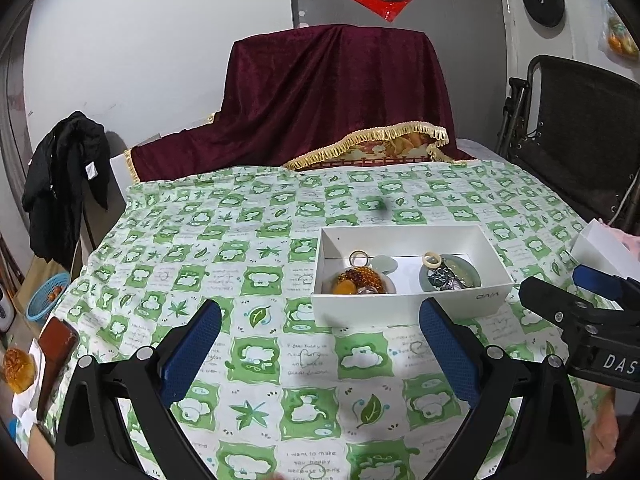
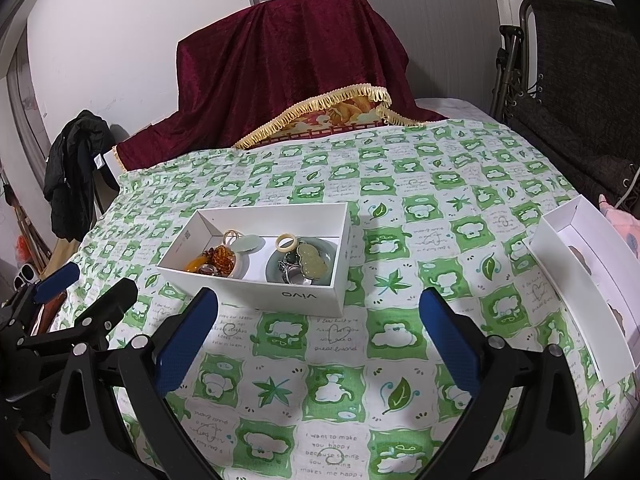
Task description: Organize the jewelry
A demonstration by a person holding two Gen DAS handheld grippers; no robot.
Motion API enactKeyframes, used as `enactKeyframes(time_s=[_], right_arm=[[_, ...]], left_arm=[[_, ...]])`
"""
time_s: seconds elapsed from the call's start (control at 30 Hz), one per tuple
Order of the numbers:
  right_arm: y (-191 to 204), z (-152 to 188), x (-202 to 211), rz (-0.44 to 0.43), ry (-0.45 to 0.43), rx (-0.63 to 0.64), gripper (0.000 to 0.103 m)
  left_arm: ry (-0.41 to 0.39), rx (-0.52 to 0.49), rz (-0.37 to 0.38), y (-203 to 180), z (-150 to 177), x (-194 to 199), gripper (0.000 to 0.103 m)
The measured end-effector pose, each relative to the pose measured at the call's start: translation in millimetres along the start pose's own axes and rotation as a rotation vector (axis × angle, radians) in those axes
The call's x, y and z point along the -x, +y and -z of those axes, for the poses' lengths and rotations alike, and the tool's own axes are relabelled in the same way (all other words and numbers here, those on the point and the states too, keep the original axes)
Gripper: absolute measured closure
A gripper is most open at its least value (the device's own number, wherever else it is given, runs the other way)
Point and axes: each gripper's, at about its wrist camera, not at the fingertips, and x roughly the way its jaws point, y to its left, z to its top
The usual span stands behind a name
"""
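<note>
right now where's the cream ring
In the right wrist view, the cream ring sits in the white box, leaning on the grey-green dish's far rim.

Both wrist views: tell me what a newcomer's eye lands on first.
The white box of jewelry at the middle of the green checked tablecloth, amber beads in its left half, a pale gourd pendant in its right. Behind looms a dark red velvet drape. Both grippers, left and right, hang open, empty.

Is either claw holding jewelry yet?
No, the left claw and right claw are both open over the tablecloth, gripping nothing.
</note>
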Motion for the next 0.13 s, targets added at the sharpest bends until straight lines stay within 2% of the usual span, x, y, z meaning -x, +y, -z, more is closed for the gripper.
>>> enactKeyframes(time_s=[0.13], right_arm=[[-0.3,0.1,0.0,-0.001,0.001,-0.001,0.005]], left_arm=[[-0.006,-0.010,-0.010,-1.6,-0.1,-0.3,0.003]])
